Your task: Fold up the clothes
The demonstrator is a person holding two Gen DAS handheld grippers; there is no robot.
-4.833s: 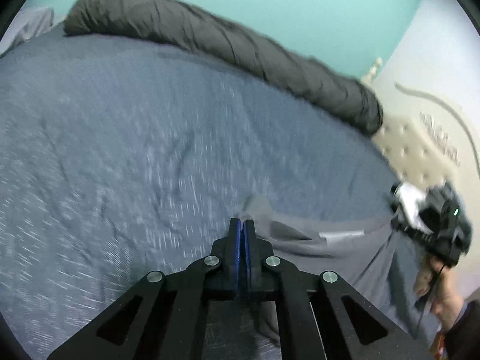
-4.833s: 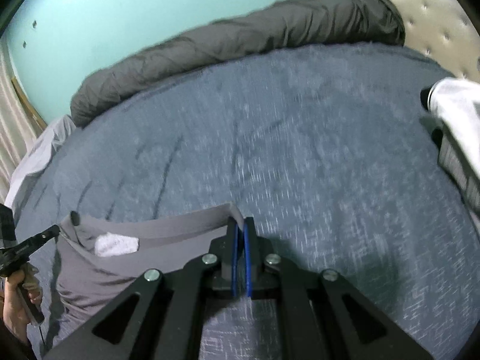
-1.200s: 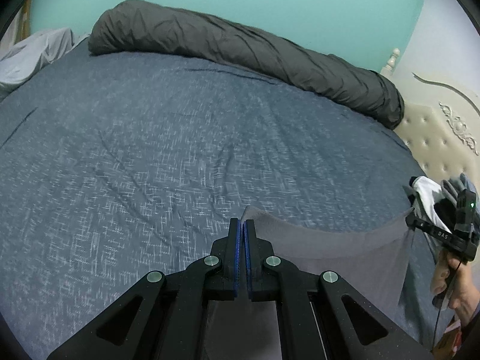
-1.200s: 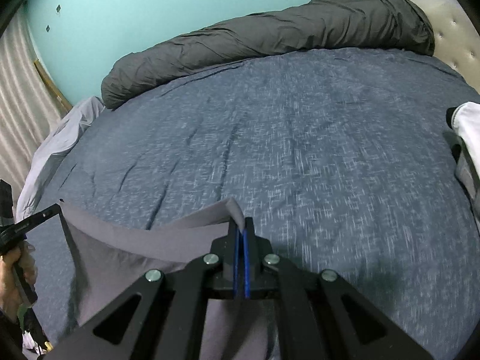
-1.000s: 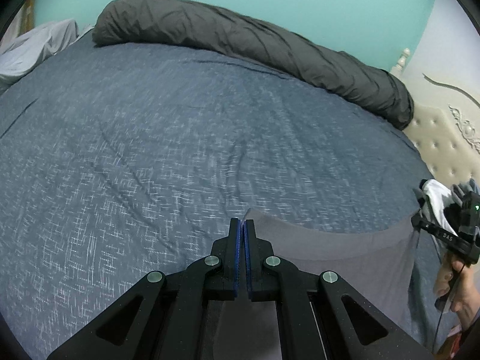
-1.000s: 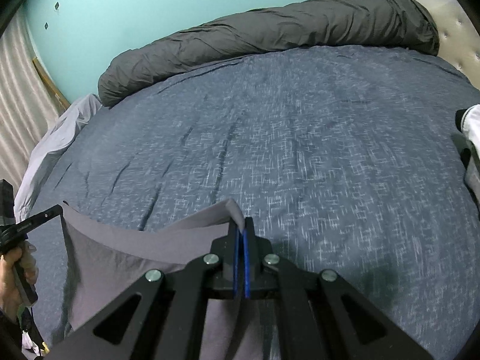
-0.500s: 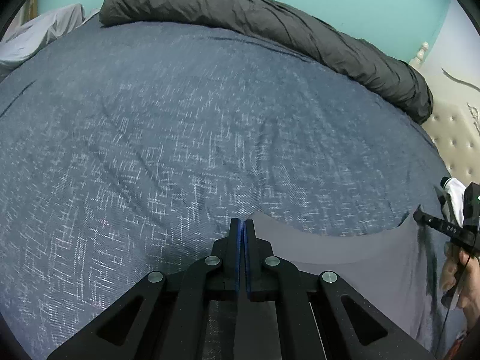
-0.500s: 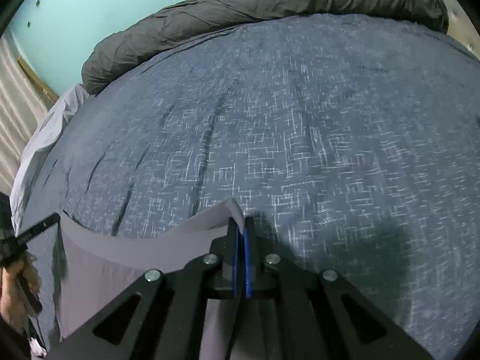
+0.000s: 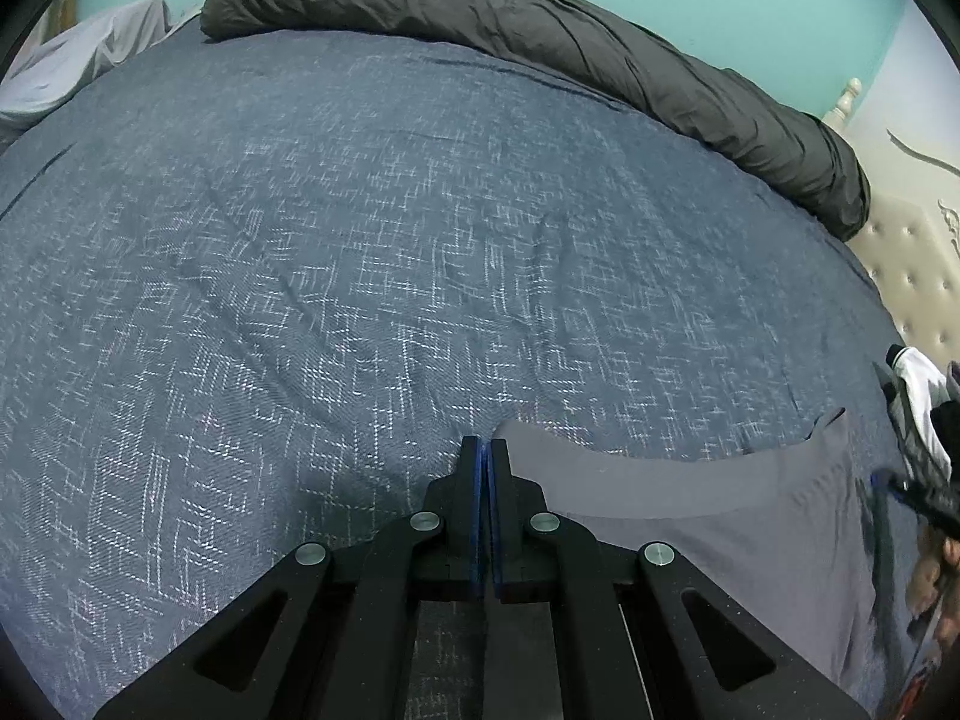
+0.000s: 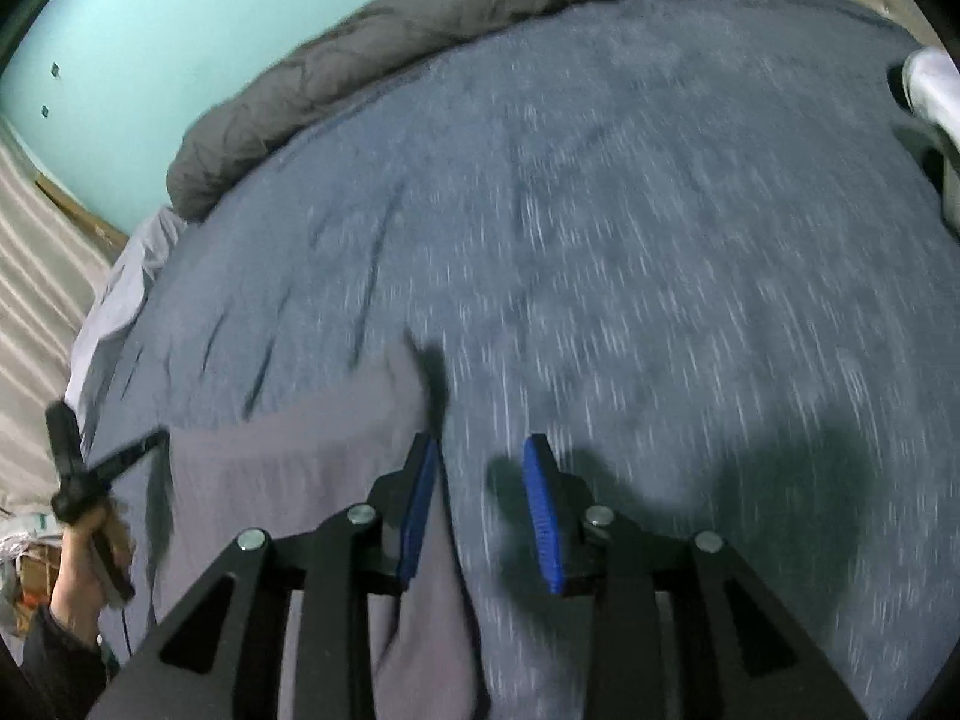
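A grey garment (image 9: pixel 690 504) lies spread low over the blue bed cover (image 9: pixel 300 240). My left gripper (image 9: pixel 485 450) is shut on its near corner. At the far right edge of the left wrist view the right gripper (image 9: pixel 918 480) shows, blurred, in a hand. In the right wrist view my right gripper (image 10: pixel 480 468) has its jaws opening. The grey garment (image 10: pixel 300 468) runs along the left pad, and no pad presses on it. Its freed corner (image 10: pixel 414 348) rests on the cover ahead. The left gripper (image 10: pixel 108 468) holds the garment's far corner.
A rolled dark grey duvet (image 9: pixel 540 18) lines the far side of the bed. White and dark clothes (image 9: pixel 918 384) are piled at the right edge near a tufted headboard (image 9: pixel 912 264). A pale sheet (image 9: pixel 78 60) lies at the far left.
The right gripper's jaws have parted and let go of the garment's corner, which now lies on the cover. Both grippers have sunk toward the bed. The left stays shut.
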